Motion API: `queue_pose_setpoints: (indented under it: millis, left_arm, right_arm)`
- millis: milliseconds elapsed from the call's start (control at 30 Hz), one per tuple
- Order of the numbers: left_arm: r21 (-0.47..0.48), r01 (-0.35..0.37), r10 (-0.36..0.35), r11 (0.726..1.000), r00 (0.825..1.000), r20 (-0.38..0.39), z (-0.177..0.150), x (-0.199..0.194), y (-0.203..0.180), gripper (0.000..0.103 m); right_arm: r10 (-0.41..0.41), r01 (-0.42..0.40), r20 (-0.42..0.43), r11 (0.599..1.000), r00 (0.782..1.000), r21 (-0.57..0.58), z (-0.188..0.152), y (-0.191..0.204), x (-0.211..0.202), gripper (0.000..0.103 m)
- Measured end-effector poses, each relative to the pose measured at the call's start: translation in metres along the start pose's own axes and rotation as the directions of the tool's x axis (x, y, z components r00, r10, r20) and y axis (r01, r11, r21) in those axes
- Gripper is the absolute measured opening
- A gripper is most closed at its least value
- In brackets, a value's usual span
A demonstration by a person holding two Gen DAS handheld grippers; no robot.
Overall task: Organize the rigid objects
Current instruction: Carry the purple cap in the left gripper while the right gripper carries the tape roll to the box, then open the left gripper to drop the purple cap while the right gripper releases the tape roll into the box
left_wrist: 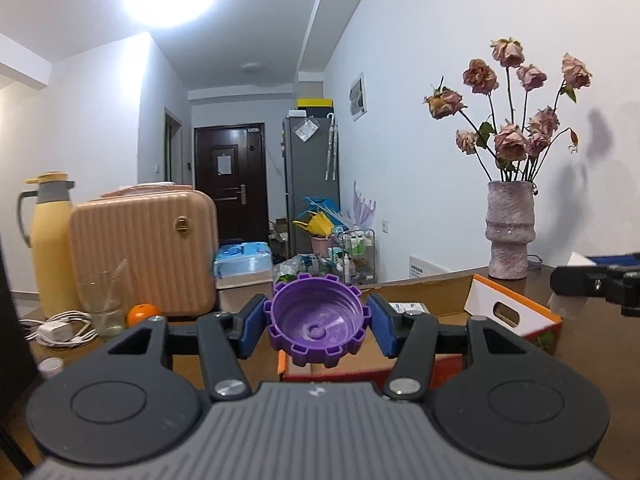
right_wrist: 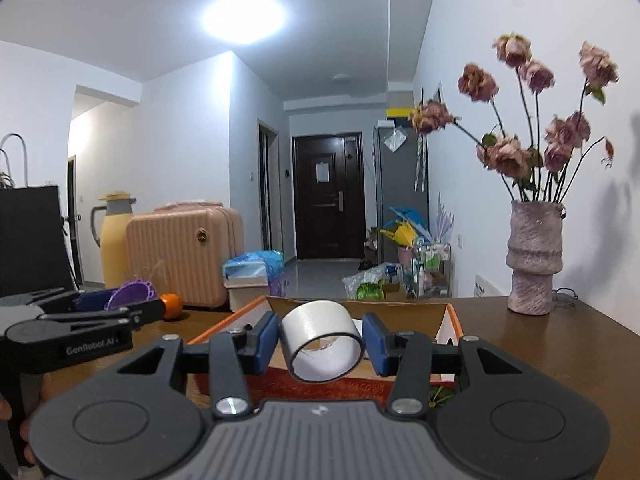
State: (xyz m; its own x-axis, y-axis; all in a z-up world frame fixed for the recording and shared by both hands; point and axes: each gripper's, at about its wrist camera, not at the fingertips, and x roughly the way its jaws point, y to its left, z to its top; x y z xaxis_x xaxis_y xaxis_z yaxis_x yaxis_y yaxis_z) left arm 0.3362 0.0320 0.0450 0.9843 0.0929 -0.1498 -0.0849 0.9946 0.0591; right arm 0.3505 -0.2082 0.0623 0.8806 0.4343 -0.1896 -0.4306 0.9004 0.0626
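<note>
My left gripper is shut on a purple toothed cap, its hollow side facing the camera, held above the near edge of an open orange-and-white cardboard box. My right gripper is shut on a roll of white tape, held above the same box. In the right wrist view the left gripper with the purple cap shows at the left. The right gripper's edge shows at the far right of the left wrist view.
A brown table carries a pink vase of dried roses at the right, a peach hard case, a yellow thermos, a glass, an orange and a white charger cable at the left.
</note>
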Motion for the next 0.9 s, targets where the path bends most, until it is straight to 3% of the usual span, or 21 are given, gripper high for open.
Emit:
queue_pose_setpoints:
  millis: [133,300,400,533,667,833,867,900]
  left_arm:
    - [0.02,-0.022,0.023,1.0,0.999,-0.039,0.006,0.041,0.002,0.056]
    - [0.021,-0.004,0.006,1.0,0.996,-0.089,0.023,0.1,0.009,0.056]
    - [0.028,0.019,-0.014,0.999,0.987,-0.158,0.033,0.14,0.009,0.056]
    - [-0.021,0.045,-0.049,0.999,0.959,-0.279,0.04,0.195,0.009,0.056]
    - [-0.039,0.061,-0.072,0.997,0.901,-0.427,0.034,0.254,0.008,0.056]
    - [-0.033,0.066,-0.073,0.997,0.822,-0.565,0.017,0.3,0.004,0.057]
    - [-0.04,0.071,-0.081,0.997,0.817,-0.571,0.017,0.303,0.004,0.059]
    - [-0.043,0.079,-0.09,0.996,0.826,-0.557,0.018,0.301,0.004,0.07]
  right_arm:
    - [0.012,-0.01,-0.048,0.999,0.999,0.042,0.008,-0.019,0.039,0.045]
    - [0.002,0.003,-0.101,0.999,0.995,0.051,0.016,-0.042,0.095,0.045]
    - [-0.002,0.014,-0.157,0.997,0.988,0.077,0.023,-0.059,0.13,0.045]
    - [-0.006,0.037,-0.27,0.993,0.963,0.11,0.034,-0.085,0.187,0.045]
    - [-0.011,0.068,-0.416,0.99,0.909,0.122,0.034,-0.107,0.246,0.045]
    - [-0.123,0.136,-0.534,0.991,0.836,-0.015,0.022,-0.112,0.306,0.046]
    - [-0.128,0.136,-0.554,0.99,0.823,-0.027,0.019,-0.114,0.316,0.046]
    - [-0.13,0.138,-0.563,0.99,0.816,-0.027,0.016,-0.115,0.322,0.046]
